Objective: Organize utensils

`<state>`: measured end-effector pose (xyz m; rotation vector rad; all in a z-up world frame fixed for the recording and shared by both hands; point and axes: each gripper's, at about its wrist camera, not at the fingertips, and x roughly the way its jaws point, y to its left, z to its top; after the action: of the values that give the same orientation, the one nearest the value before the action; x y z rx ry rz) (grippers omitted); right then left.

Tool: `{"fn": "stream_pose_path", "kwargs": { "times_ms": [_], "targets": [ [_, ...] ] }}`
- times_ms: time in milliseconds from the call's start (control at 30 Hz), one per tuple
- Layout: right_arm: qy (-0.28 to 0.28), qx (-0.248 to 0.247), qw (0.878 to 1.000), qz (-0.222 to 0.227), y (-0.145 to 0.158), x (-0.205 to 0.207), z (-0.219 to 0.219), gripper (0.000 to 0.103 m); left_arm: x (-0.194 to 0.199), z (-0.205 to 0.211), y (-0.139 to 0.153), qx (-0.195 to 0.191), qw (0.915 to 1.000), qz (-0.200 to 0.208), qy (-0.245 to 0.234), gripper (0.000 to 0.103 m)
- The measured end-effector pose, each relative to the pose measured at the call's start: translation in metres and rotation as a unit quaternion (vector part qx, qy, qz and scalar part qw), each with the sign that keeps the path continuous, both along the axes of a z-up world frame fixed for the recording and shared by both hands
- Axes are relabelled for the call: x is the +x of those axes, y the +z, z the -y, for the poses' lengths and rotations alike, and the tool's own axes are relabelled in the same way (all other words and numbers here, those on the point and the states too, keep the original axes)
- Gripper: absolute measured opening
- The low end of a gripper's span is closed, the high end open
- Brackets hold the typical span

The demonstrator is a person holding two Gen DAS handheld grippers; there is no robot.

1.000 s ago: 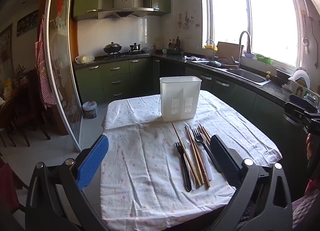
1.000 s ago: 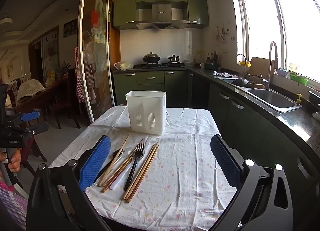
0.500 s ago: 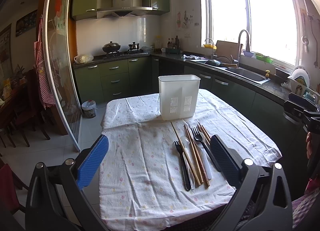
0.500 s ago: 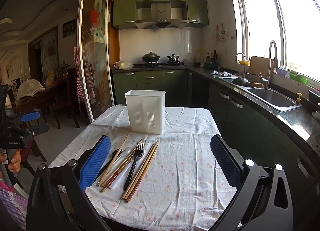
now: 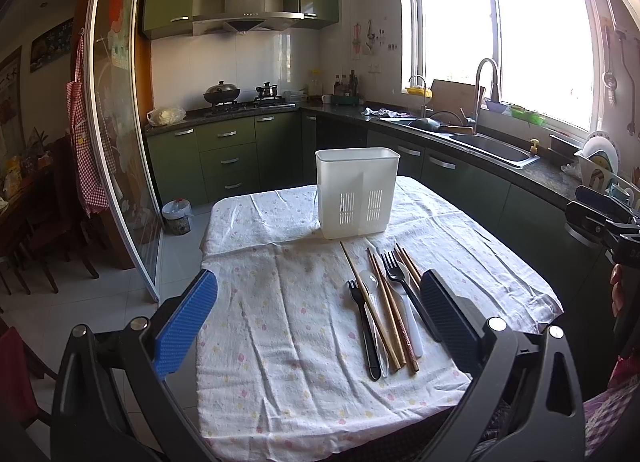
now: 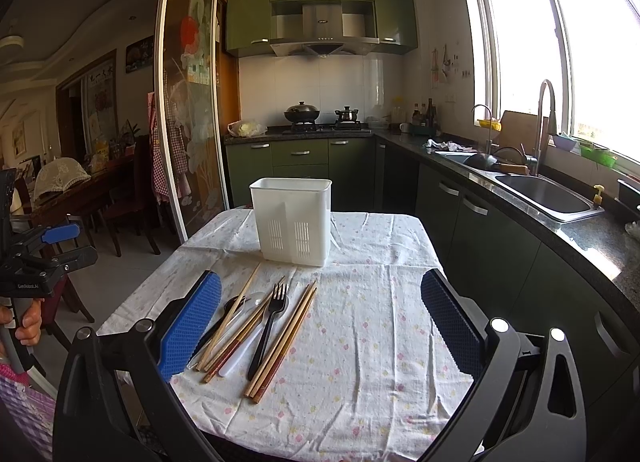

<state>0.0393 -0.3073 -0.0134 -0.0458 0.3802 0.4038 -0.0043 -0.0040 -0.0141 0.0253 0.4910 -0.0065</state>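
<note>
Green kitchen cabinets and a bright window frame a table [image 5: 248, 302] covered with a flowered white cloth, on which a white slotted utensil holder [image 5: 357, 192] stands upright toward the far end. Nearer the cameras, the utensils lie loose on the cloth in a rough bundle pointing toward the holder: wooden chopsticks [image 5: 386, 302], two black forks [image 5: 363, 314], a clear spoon and a white one partly hidden beneath them. Seen from the left wrist, the left gripper [image 5: 320, 314] hovers above the near part of the table with its fingers spread wide and nothing between the pads; the bundle sits just inside the dark right-hand finger [image 5: 446, 310], well apart from the blue one. Seen from the right wrist, the right gripper [image 6: 320, 326] is likewise spread wide and empty, with the chopsticks [image 6: 280, 336] and a black fork [image 6: 269, 324] lying just beside its blue left-hand finger [image 6: 190, 326], whose pad hides the ends of the outermost pieces. At that view's left edge, the left gripper is visible in the person's hand [image 6: 25, 322].
</note>
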Motion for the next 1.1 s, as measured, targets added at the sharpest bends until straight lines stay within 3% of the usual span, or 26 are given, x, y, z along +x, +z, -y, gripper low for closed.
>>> {"fn": "stream_pose_path", "kwargs": {
  "times_ms": [1100],
  "targets": [
    [0.001,-0.001,1.0,-0.003,-0.0043,0.001,-0.0011,0.099,0.0045,-0.0039,-0.0034,0.001,1.0,-0.01,0.001,0.096]
  ]
}}
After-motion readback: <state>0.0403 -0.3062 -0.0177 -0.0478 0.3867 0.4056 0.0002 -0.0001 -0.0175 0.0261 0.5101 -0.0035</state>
